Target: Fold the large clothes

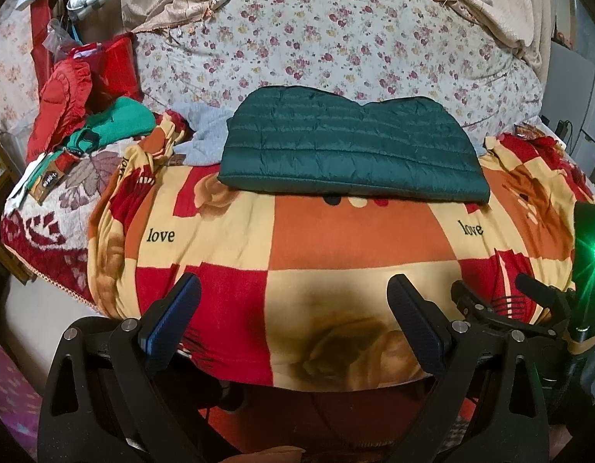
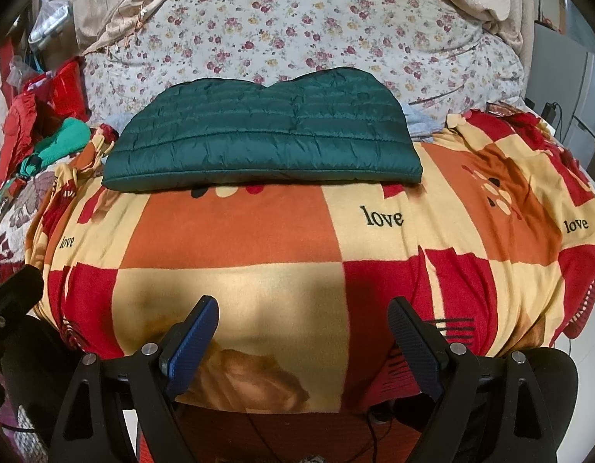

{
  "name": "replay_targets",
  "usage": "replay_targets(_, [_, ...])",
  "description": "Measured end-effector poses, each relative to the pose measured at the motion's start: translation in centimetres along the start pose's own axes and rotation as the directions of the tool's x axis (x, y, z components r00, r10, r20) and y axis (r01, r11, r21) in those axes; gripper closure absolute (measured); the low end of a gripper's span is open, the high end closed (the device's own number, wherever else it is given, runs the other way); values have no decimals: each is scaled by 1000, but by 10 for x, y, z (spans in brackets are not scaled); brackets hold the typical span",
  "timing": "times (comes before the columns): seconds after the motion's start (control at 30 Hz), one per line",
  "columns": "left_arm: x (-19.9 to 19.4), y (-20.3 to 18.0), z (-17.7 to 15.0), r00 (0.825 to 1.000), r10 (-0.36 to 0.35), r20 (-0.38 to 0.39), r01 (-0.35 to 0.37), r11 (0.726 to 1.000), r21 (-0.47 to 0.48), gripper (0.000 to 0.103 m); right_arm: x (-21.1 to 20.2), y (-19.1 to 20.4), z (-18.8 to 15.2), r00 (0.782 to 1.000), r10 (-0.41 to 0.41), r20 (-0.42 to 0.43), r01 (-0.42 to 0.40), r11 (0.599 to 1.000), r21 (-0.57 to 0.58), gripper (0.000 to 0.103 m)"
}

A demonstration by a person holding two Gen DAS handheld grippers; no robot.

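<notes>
We find green quilted jacket (image 1: 351,146) folded flat on checked blanket (image 1: 336,239), our left gripper (image 1: 293,293) spread, right gripper (image 2: 301,316) spread, both empty

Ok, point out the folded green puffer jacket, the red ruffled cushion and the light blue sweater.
green puffer jacket (image 2: 266,135), right wrist view, middle of quilted top.
red ruffled cushion (image 1: 63,104), left wrist view, its face.
light blue sweater (image 1: 204,135), left wrist view, exposed part.

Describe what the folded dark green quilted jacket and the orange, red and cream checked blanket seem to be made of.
Folded dark green quilted jacket: probably thin synthetic shell with padding; slight sheen, stitched horizontal channels puff up. Orange, red and cream checked blanket: likely fleece or similar soft knit; matte, fuzzy surface, printed pattern.
</notes>
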State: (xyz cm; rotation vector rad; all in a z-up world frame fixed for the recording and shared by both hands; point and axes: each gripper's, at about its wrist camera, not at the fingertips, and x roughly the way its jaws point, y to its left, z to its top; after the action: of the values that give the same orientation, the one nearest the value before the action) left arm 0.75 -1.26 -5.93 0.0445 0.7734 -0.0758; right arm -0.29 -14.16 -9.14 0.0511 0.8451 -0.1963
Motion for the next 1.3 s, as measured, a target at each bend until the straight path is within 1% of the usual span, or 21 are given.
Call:
replay_targets(0.83, [0, 1, 0, 1000, 0, -2, 0, 1000, 1, 6, 0, 0, 0, 1000, 0, 4, 0, 1000, 1, 16])
replay_targets(1.07, [5, 3, -1, 1000, -12, -14, 12, 1000, -8, 6, 1, 1, 1, 1000, 1, 5, -1, 1000, -2, 16])
replay_targets(1.17, [14, 5, 3, 1000, -15, -23, 14, 1000, -17, 6, 4, 2, 8, 1000, 3, 11, -3, 1000, -10, 16])
replay_targets(1.3, [26, 8, 14, 1000, 6, -20, -6, 1000, -1, 6, 14, 2, 25, 1000, 2, 12, -1, 1000, -22, 16])
